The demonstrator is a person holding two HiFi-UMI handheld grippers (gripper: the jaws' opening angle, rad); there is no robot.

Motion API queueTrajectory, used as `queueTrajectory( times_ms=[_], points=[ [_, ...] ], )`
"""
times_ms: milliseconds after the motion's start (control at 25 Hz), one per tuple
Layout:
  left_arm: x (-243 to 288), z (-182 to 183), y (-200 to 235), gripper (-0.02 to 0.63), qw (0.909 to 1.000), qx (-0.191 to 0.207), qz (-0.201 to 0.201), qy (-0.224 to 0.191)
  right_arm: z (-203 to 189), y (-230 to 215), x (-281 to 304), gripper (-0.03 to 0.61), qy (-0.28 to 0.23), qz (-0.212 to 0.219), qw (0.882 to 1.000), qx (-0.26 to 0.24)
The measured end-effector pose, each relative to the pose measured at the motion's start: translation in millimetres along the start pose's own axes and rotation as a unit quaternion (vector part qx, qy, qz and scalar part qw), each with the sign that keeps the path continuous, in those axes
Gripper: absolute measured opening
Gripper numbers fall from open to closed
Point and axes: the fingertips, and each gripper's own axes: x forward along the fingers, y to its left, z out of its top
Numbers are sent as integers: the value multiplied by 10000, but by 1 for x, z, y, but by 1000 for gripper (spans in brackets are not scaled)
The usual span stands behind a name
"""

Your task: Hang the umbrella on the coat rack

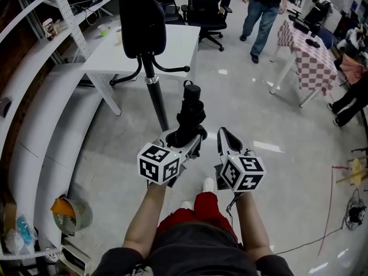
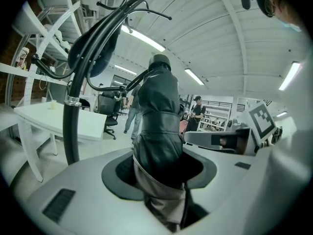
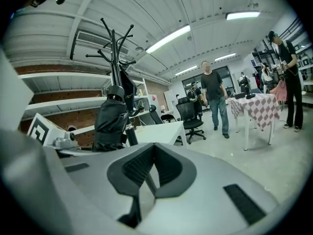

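A folded black umbrella (image 1: 190, 115) stands upright in my left gripper (image 1: 187, 140), which is shut on its lower part. In the left gripper view the umbrella (image 2: 159, 126) fills the middle, pinched between the pads of the left gripper (image 2: 164, 180). The black coat rack (image 1: 155, 96) stands just beyond and left of the umbrella, a dark garment (image 1: 141, 16) hanging on it. Its pole (image 2: 72, 126) rises at left, apart from the umbrella. My right gripper (image 1: 225, 135) is beside the left one, shut and holding nothing; the right gripper view shows its pads (image 3: 129, 168) together, with the coat rack (image 3: 116, 48) and umbrella (image 3: 110, 121) at left.
A white table (image 1: 172, 45) stands behind the rack, with an office chair (image 1: 204, 7) beyond it. A person (image 1: 261, 4) stands at the back. A checkered table (image 1: 305, 50) is at right. Curved white shelves (image 1: 34, 125) run along the left.
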Motion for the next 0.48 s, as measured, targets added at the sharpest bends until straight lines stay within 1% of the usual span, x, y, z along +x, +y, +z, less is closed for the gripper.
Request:
queueTrajectory(
  times_ms=[200, 480],
  points=[
    [24, 10, -14, 193, 9996, 162, -219, 71, 12, -22, 0, 17, -113, -162, 9998, 65],
    [60, 35, -19, 193, 9990, 249, -378, 65, 36, -45, 13, 17, -186, -187, 9996, 79]
  ],
)
